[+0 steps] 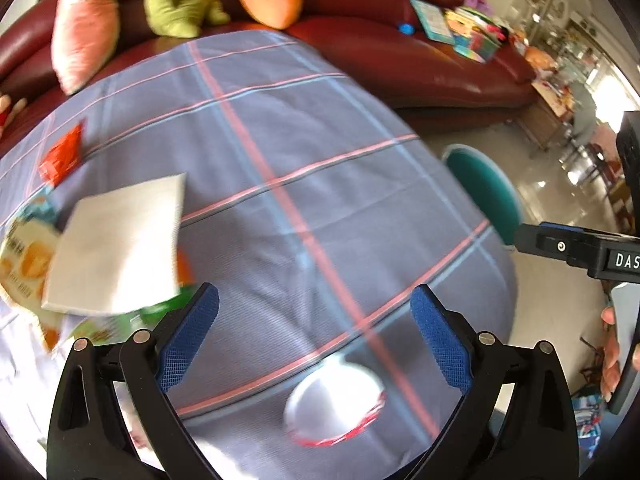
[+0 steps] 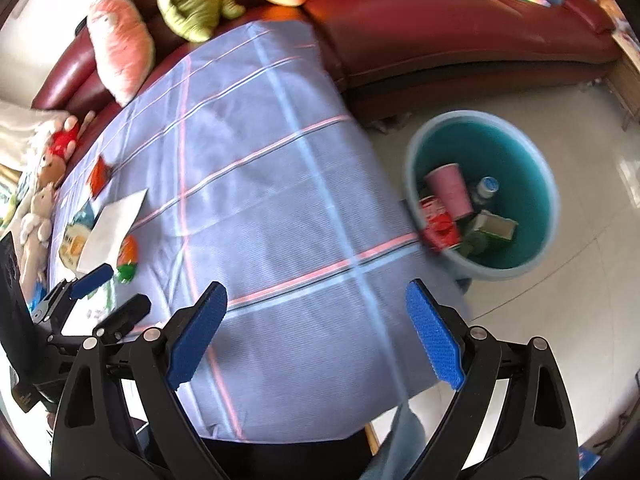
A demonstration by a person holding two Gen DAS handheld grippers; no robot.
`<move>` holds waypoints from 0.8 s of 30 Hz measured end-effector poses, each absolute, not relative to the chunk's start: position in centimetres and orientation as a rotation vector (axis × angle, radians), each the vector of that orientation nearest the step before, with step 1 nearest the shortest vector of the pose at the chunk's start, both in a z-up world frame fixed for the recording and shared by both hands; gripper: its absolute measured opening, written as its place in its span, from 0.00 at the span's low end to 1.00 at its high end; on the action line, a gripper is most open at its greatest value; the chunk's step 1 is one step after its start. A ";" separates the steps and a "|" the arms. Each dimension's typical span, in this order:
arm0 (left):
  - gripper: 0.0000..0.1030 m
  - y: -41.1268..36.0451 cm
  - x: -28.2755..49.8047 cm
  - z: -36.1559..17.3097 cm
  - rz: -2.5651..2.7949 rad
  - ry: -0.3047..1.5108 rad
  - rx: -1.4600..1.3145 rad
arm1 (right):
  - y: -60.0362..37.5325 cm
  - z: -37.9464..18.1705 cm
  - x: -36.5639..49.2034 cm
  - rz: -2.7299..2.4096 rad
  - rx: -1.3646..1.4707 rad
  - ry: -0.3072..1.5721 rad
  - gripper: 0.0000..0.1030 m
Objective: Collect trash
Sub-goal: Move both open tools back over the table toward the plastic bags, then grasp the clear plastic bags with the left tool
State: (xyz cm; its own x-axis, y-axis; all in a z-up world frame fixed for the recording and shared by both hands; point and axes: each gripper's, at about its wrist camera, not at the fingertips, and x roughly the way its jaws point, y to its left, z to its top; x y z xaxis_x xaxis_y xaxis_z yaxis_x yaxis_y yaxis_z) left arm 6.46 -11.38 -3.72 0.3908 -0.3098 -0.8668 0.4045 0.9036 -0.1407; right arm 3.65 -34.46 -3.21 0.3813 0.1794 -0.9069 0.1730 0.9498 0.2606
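One white napkin (image 1: 116,248) lies beside left tool (image 1: 314,336).

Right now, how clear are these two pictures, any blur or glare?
Left wrist view: motion blur smears the white napkin and the can top; the floor glares at right. Right wrist view: the teal bin rim is smeared; fisheye bends the sofa.

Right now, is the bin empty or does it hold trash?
Holds trash: the teal bin contains a pink cup, a red can, a bottle and a carton.
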 end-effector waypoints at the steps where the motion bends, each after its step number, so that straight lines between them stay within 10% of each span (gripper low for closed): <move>1: 0.94 -10.2 6.3 -3.8 -0.436 1.080 0.087 | -33.7 -3.3 3.6 0.018 0.328 1.192 0.84; 24: 0.94 4.1 0.4 -6.1 -0.019 1.097 -0.154 | -22.3 -5.1 1.8 0.263 0.172 1.270 0.84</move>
